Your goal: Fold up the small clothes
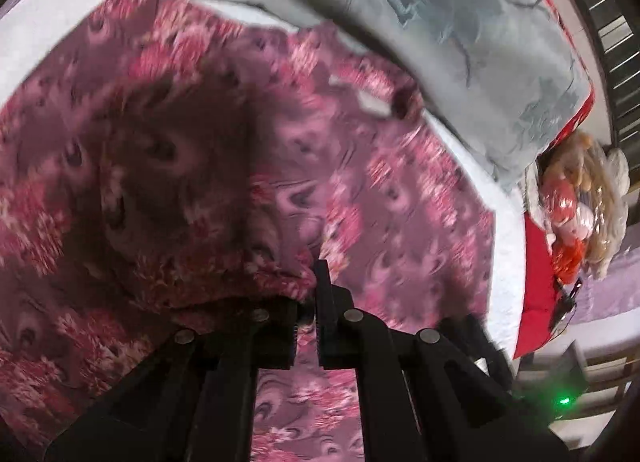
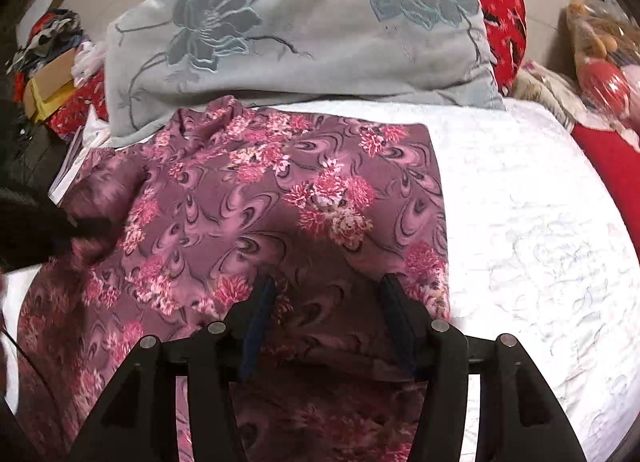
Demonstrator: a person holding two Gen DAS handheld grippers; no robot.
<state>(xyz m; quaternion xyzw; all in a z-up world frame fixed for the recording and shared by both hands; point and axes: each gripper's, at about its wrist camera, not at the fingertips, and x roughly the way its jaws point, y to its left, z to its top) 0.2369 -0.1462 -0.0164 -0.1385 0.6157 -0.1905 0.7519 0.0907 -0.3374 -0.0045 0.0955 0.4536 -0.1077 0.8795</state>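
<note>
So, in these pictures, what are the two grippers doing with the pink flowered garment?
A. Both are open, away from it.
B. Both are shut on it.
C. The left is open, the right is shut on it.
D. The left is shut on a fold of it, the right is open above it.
D: in the left wrist view the left gripper pinches a bunched fold of the flowered garment, while the right gripper has its fingers spread apart over the cloth.

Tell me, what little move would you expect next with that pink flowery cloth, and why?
Probably the left gripper carries its pinched edge of the purple-pink floral garment across, toward the flat side. Its jaws look shut on a bunched fold, already lifted off the white bedsheet. The right gripper hovers open over the spread cloth, gripping nothing, so the fold seems to be the left one's job.
</note>
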